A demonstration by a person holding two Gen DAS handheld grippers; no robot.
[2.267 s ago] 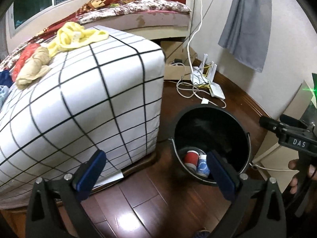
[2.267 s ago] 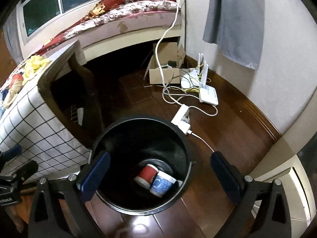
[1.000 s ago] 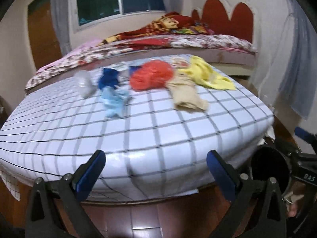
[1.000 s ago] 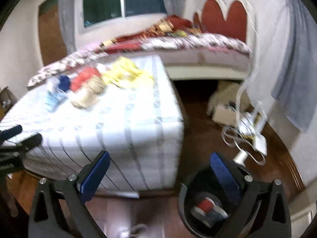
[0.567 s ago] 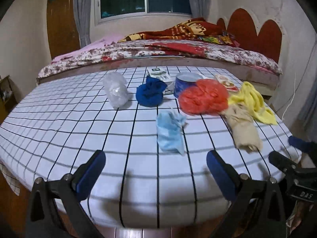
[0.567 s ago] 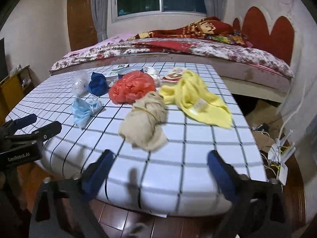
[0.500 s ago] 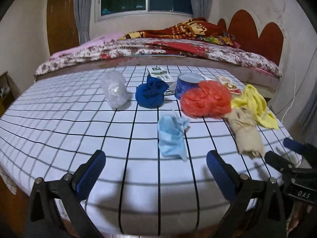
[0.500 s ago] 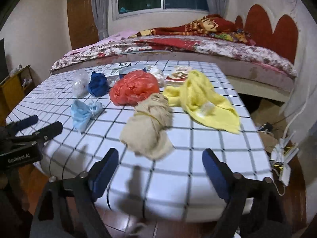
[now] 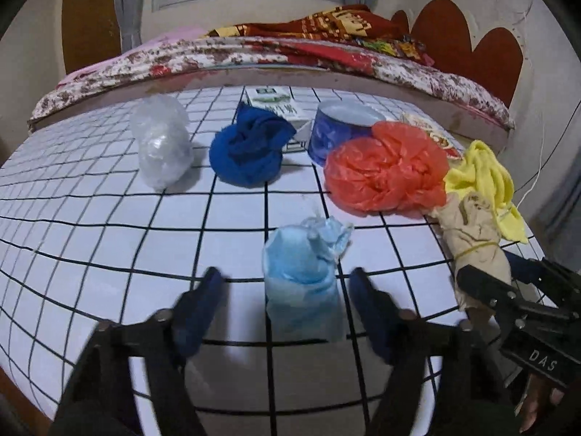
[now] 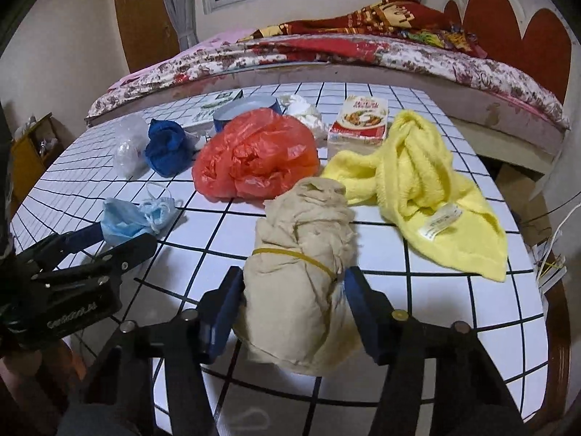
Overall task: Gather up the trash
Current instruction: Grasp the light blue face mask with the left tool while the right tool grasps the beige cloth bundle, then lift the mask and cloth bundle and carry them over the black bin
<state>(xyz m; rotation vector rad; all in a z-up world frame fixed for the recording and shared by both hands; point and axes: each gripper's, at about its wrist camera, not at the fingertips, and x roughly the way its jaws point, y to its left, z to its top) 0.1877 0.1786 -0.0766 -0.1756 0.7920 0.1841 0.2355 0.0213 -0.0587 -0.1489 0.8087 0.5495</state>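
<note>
**Trash Collection: Dual Grasp at the Near Table Edge**

Checked white cloth covers the table (image 9: 90, 218), which stands in front of a bed (image 10: 399, 54) with a floral cover. Nearly all of the trash remains on the surface, so the task appears far from complete; no bin is in view.

Left gripper (image 9: 287, 299): the jaws are closing around the light blue crumpled mask (image 9: 303, 276). The blue pads stand on either side of it with a visible gap, so no contact is made yet. The mask is thin, pleated and soft, and should collapse under pressure.

Right gripper (image 10: 292, 299): the jaws are closing on the beige cloth bundle (image 10: 301, 265), a soft roll bound by a yellow rubber band. The pads lie at its flanks, apparently just touching.

Items left, none of them yet handled:
- orange plastic bag (image 10: 254, 154), glossy and crinkled
- yellow towel (image 10: 428, 189), fluffy, with a sewn label
- dark blue cloth wad (image 9: 250, 152)
- clear plastic wad (image 9: 161, 145)
- round blue tin (image 9: 337, 127)
- food carton (image 10: 359, 120) at the rear
</note>
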